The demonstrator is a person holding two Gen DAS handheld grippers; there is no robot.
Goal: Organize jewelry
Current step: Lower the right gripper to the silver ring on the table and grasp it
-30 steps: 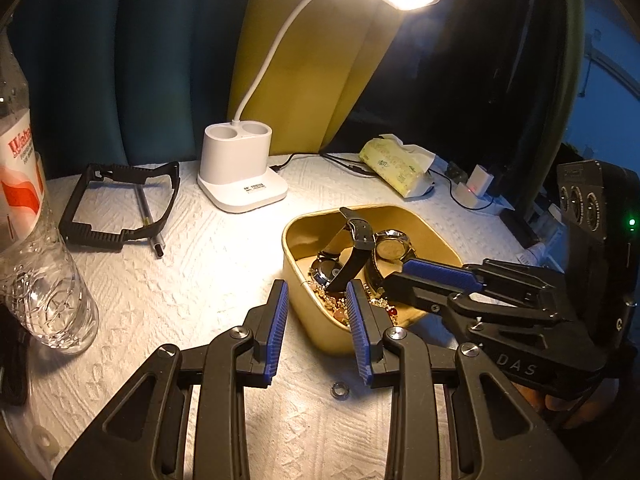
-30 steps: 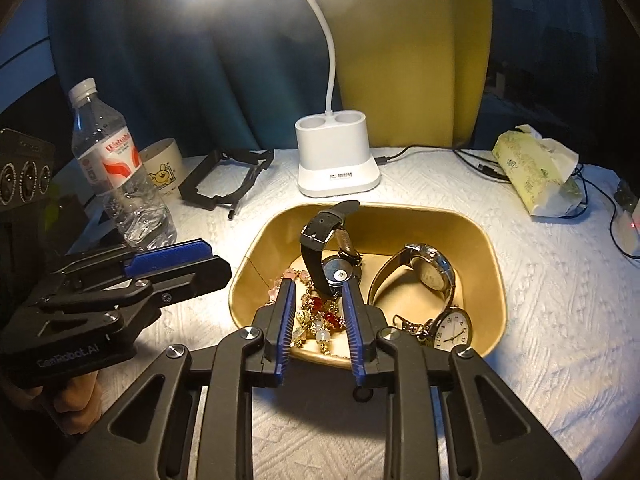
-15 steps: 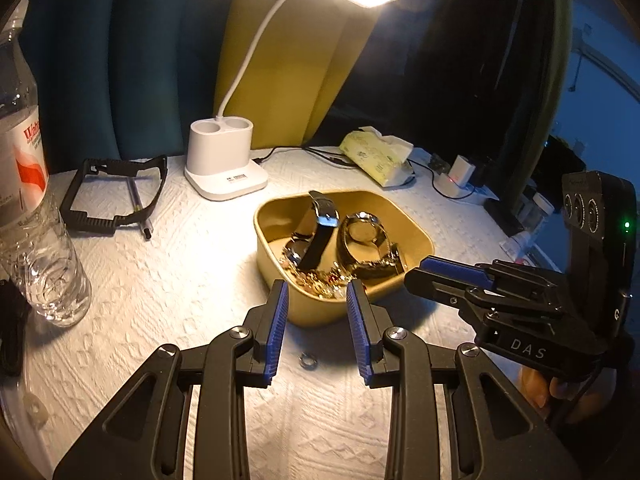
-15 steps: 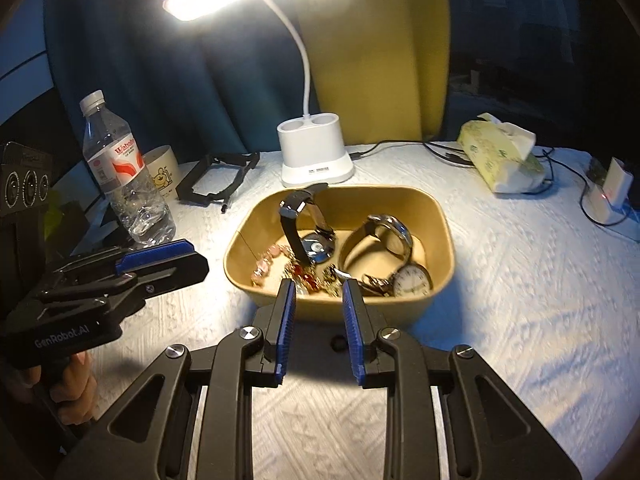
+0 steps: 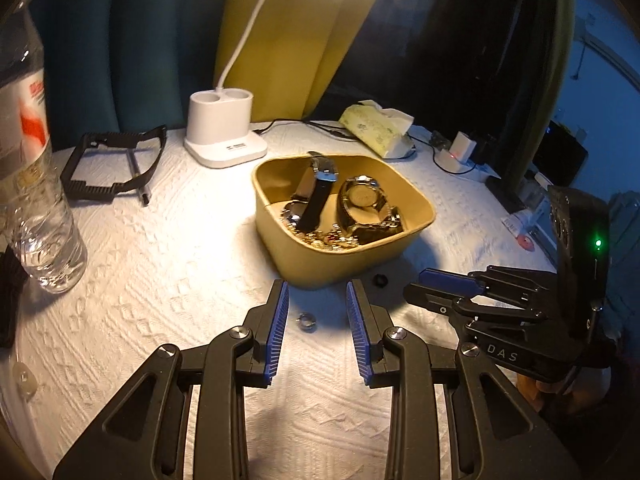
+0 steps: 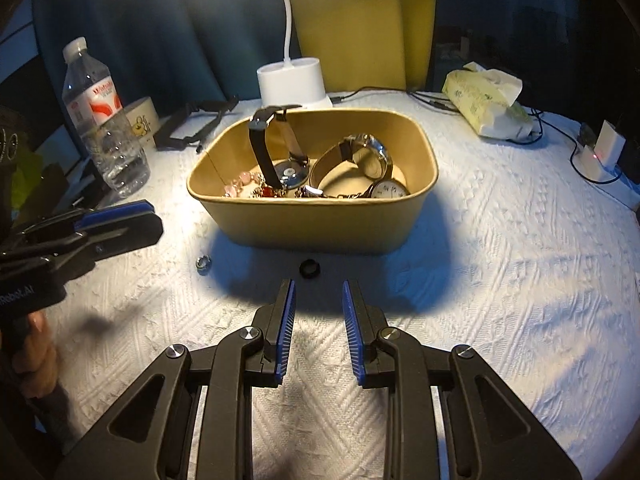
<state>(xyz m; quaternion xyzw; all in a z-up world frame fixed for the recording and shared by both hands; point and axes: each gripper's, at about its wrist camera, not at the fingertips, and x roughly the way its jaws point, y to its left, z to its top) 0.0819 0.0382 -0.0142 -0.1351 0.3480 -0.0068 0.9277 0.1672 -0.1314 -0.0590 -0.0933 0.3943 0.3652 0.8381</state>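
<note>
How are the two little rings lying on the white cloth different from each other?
The silver ring is shiny metal; the black ring is dark and dull. The silver ring lies nearer the left gripper, the black ring just ahead of the right gripper. Both lie outside the yellow tray, untouched.

I see the counter (image 6: 500,240) covered with a white cloth, rough and quilted in texture. The tan tray (image 6: 320,220) looks like matt paper or card. Inside, the watches (image 6: 368,156) shine as polished metal, one on a dark strap that looks like leather. The silver ring (image 5: 306,322) is glossy metal; the black ring (image 6: 310,269) looks matt. My left hand-held gripper (image 5: 316,320) is black matt plastic with ribbed blue pads. The bottle (image 6: 104,136) is clear plastic.
</note>
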